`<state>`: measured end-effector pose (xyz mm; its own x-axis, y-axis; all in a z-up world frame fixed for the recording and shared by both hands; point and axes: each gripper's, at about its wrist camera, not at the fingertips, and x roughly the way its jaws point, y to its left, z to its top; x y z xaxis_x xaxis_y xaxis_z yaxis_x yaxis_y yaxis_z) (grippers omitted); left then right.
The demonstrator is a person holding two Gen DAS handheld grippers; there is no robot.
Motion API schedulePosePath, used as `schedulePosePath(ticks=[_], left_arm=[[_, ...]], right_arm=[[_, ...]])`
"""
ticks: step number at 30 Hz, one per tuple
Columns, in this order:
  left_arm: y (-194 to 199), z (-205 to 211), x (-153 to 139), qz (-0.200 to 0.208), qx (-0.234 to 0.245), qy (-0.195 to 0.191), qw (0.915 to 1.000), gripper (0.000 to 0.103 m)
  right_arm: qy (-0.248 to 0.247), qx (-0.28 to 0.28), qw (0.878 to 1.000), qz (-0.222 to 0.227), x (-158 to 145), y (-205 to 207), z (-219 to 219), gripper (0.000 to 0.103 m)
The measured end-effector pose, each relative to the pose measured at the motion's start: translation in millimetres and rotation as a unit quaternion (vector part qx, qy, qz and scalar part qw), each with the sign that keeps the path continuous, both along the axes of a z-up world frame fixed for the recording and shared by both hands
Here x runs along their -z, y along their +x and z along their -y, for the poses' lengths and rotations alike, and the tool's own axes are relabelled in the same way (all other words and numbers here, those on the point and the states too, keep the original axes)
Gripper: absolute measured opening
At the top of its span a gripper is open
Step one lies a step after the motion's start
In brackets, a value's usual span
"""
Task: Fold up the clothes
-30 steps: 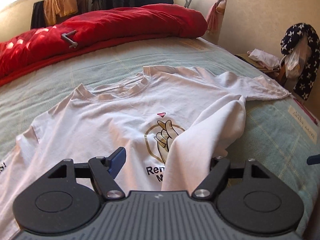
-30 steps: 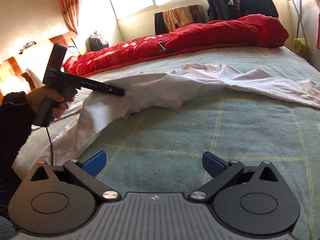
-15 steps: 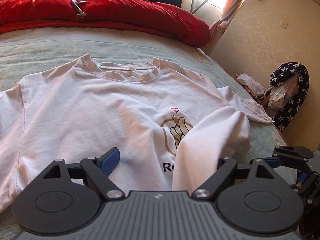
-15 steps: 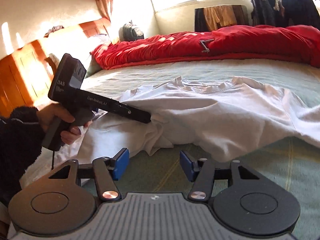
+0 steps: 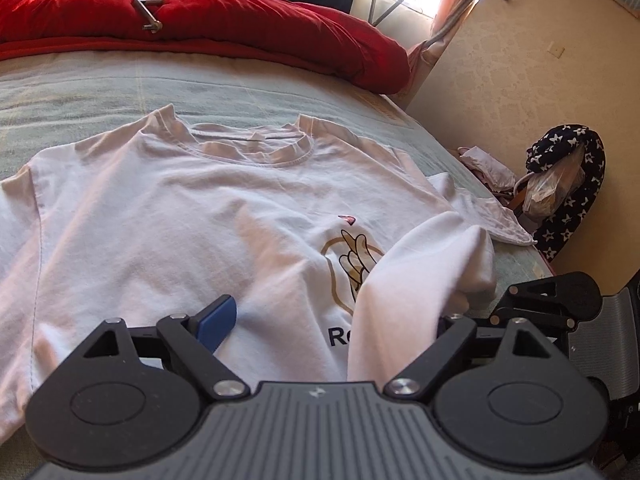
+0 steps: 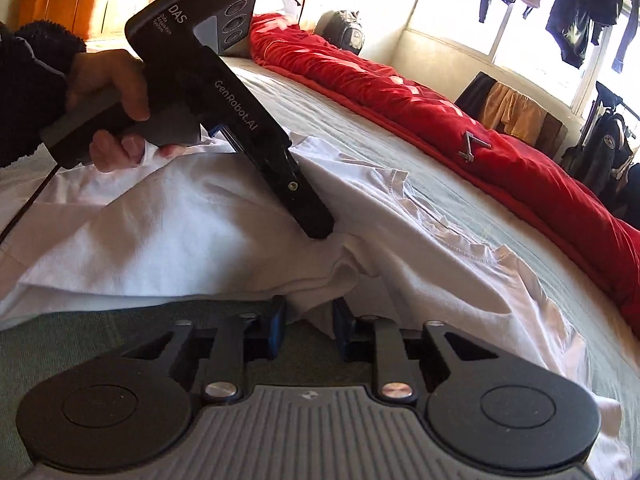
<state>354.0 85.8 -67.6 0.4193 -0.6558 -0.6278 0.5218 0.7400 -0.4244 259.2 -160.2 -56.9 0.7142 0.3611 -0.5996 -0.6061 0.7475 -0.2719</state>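
Bed point(image 5: 100, 92): green cover, red quilt point(image 5: 240, 28) along far edge | White T-shirt point(image 5: 160, 220): spread face-up on bed, right hem corner raised | Left tool point(image 5: 332, 312): jaws wide, just been opening, raised fold draped over right finger | Right tool point(image 6: 308, 326): just closed, clenched on T-shirt's bunched near edge.

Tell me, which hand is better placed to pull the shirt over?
Right, probably. The right gripper has just closed its jaws with the bunched edge of the white T-shirt between them; the left gripper is open, cloth merely draped over one finger.
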Motion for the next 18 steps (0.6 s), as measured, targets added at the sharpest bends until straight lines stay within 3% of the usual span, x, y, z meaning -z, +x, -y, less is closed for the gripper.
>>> schedulePosePath(ticks=[3,10,15,18], left_arm=[[-13,3,-11,0.006,-0.009,0.018,0.9998,0.088],[-86,0,-53,0.091,0.007,0.074,0.9931,0.088],[-151,12,-78,0.162,0.029,0.118,0.9793,0.090],[-185,32,-83,0.200,0.063,0.148,0.9665,0.090]], right_arm=[[0.023,0.009,1.000,-0.010,-9,-3,6,0.003],[0.046,0.010,0.999,-0.002,-40,-36,12,0.003],[0.058,0.014,0.998,-0.002,-66,-66,24,0.002],[0.072,0.018,0.997,-0.019,-79,-87,34,0.002]])
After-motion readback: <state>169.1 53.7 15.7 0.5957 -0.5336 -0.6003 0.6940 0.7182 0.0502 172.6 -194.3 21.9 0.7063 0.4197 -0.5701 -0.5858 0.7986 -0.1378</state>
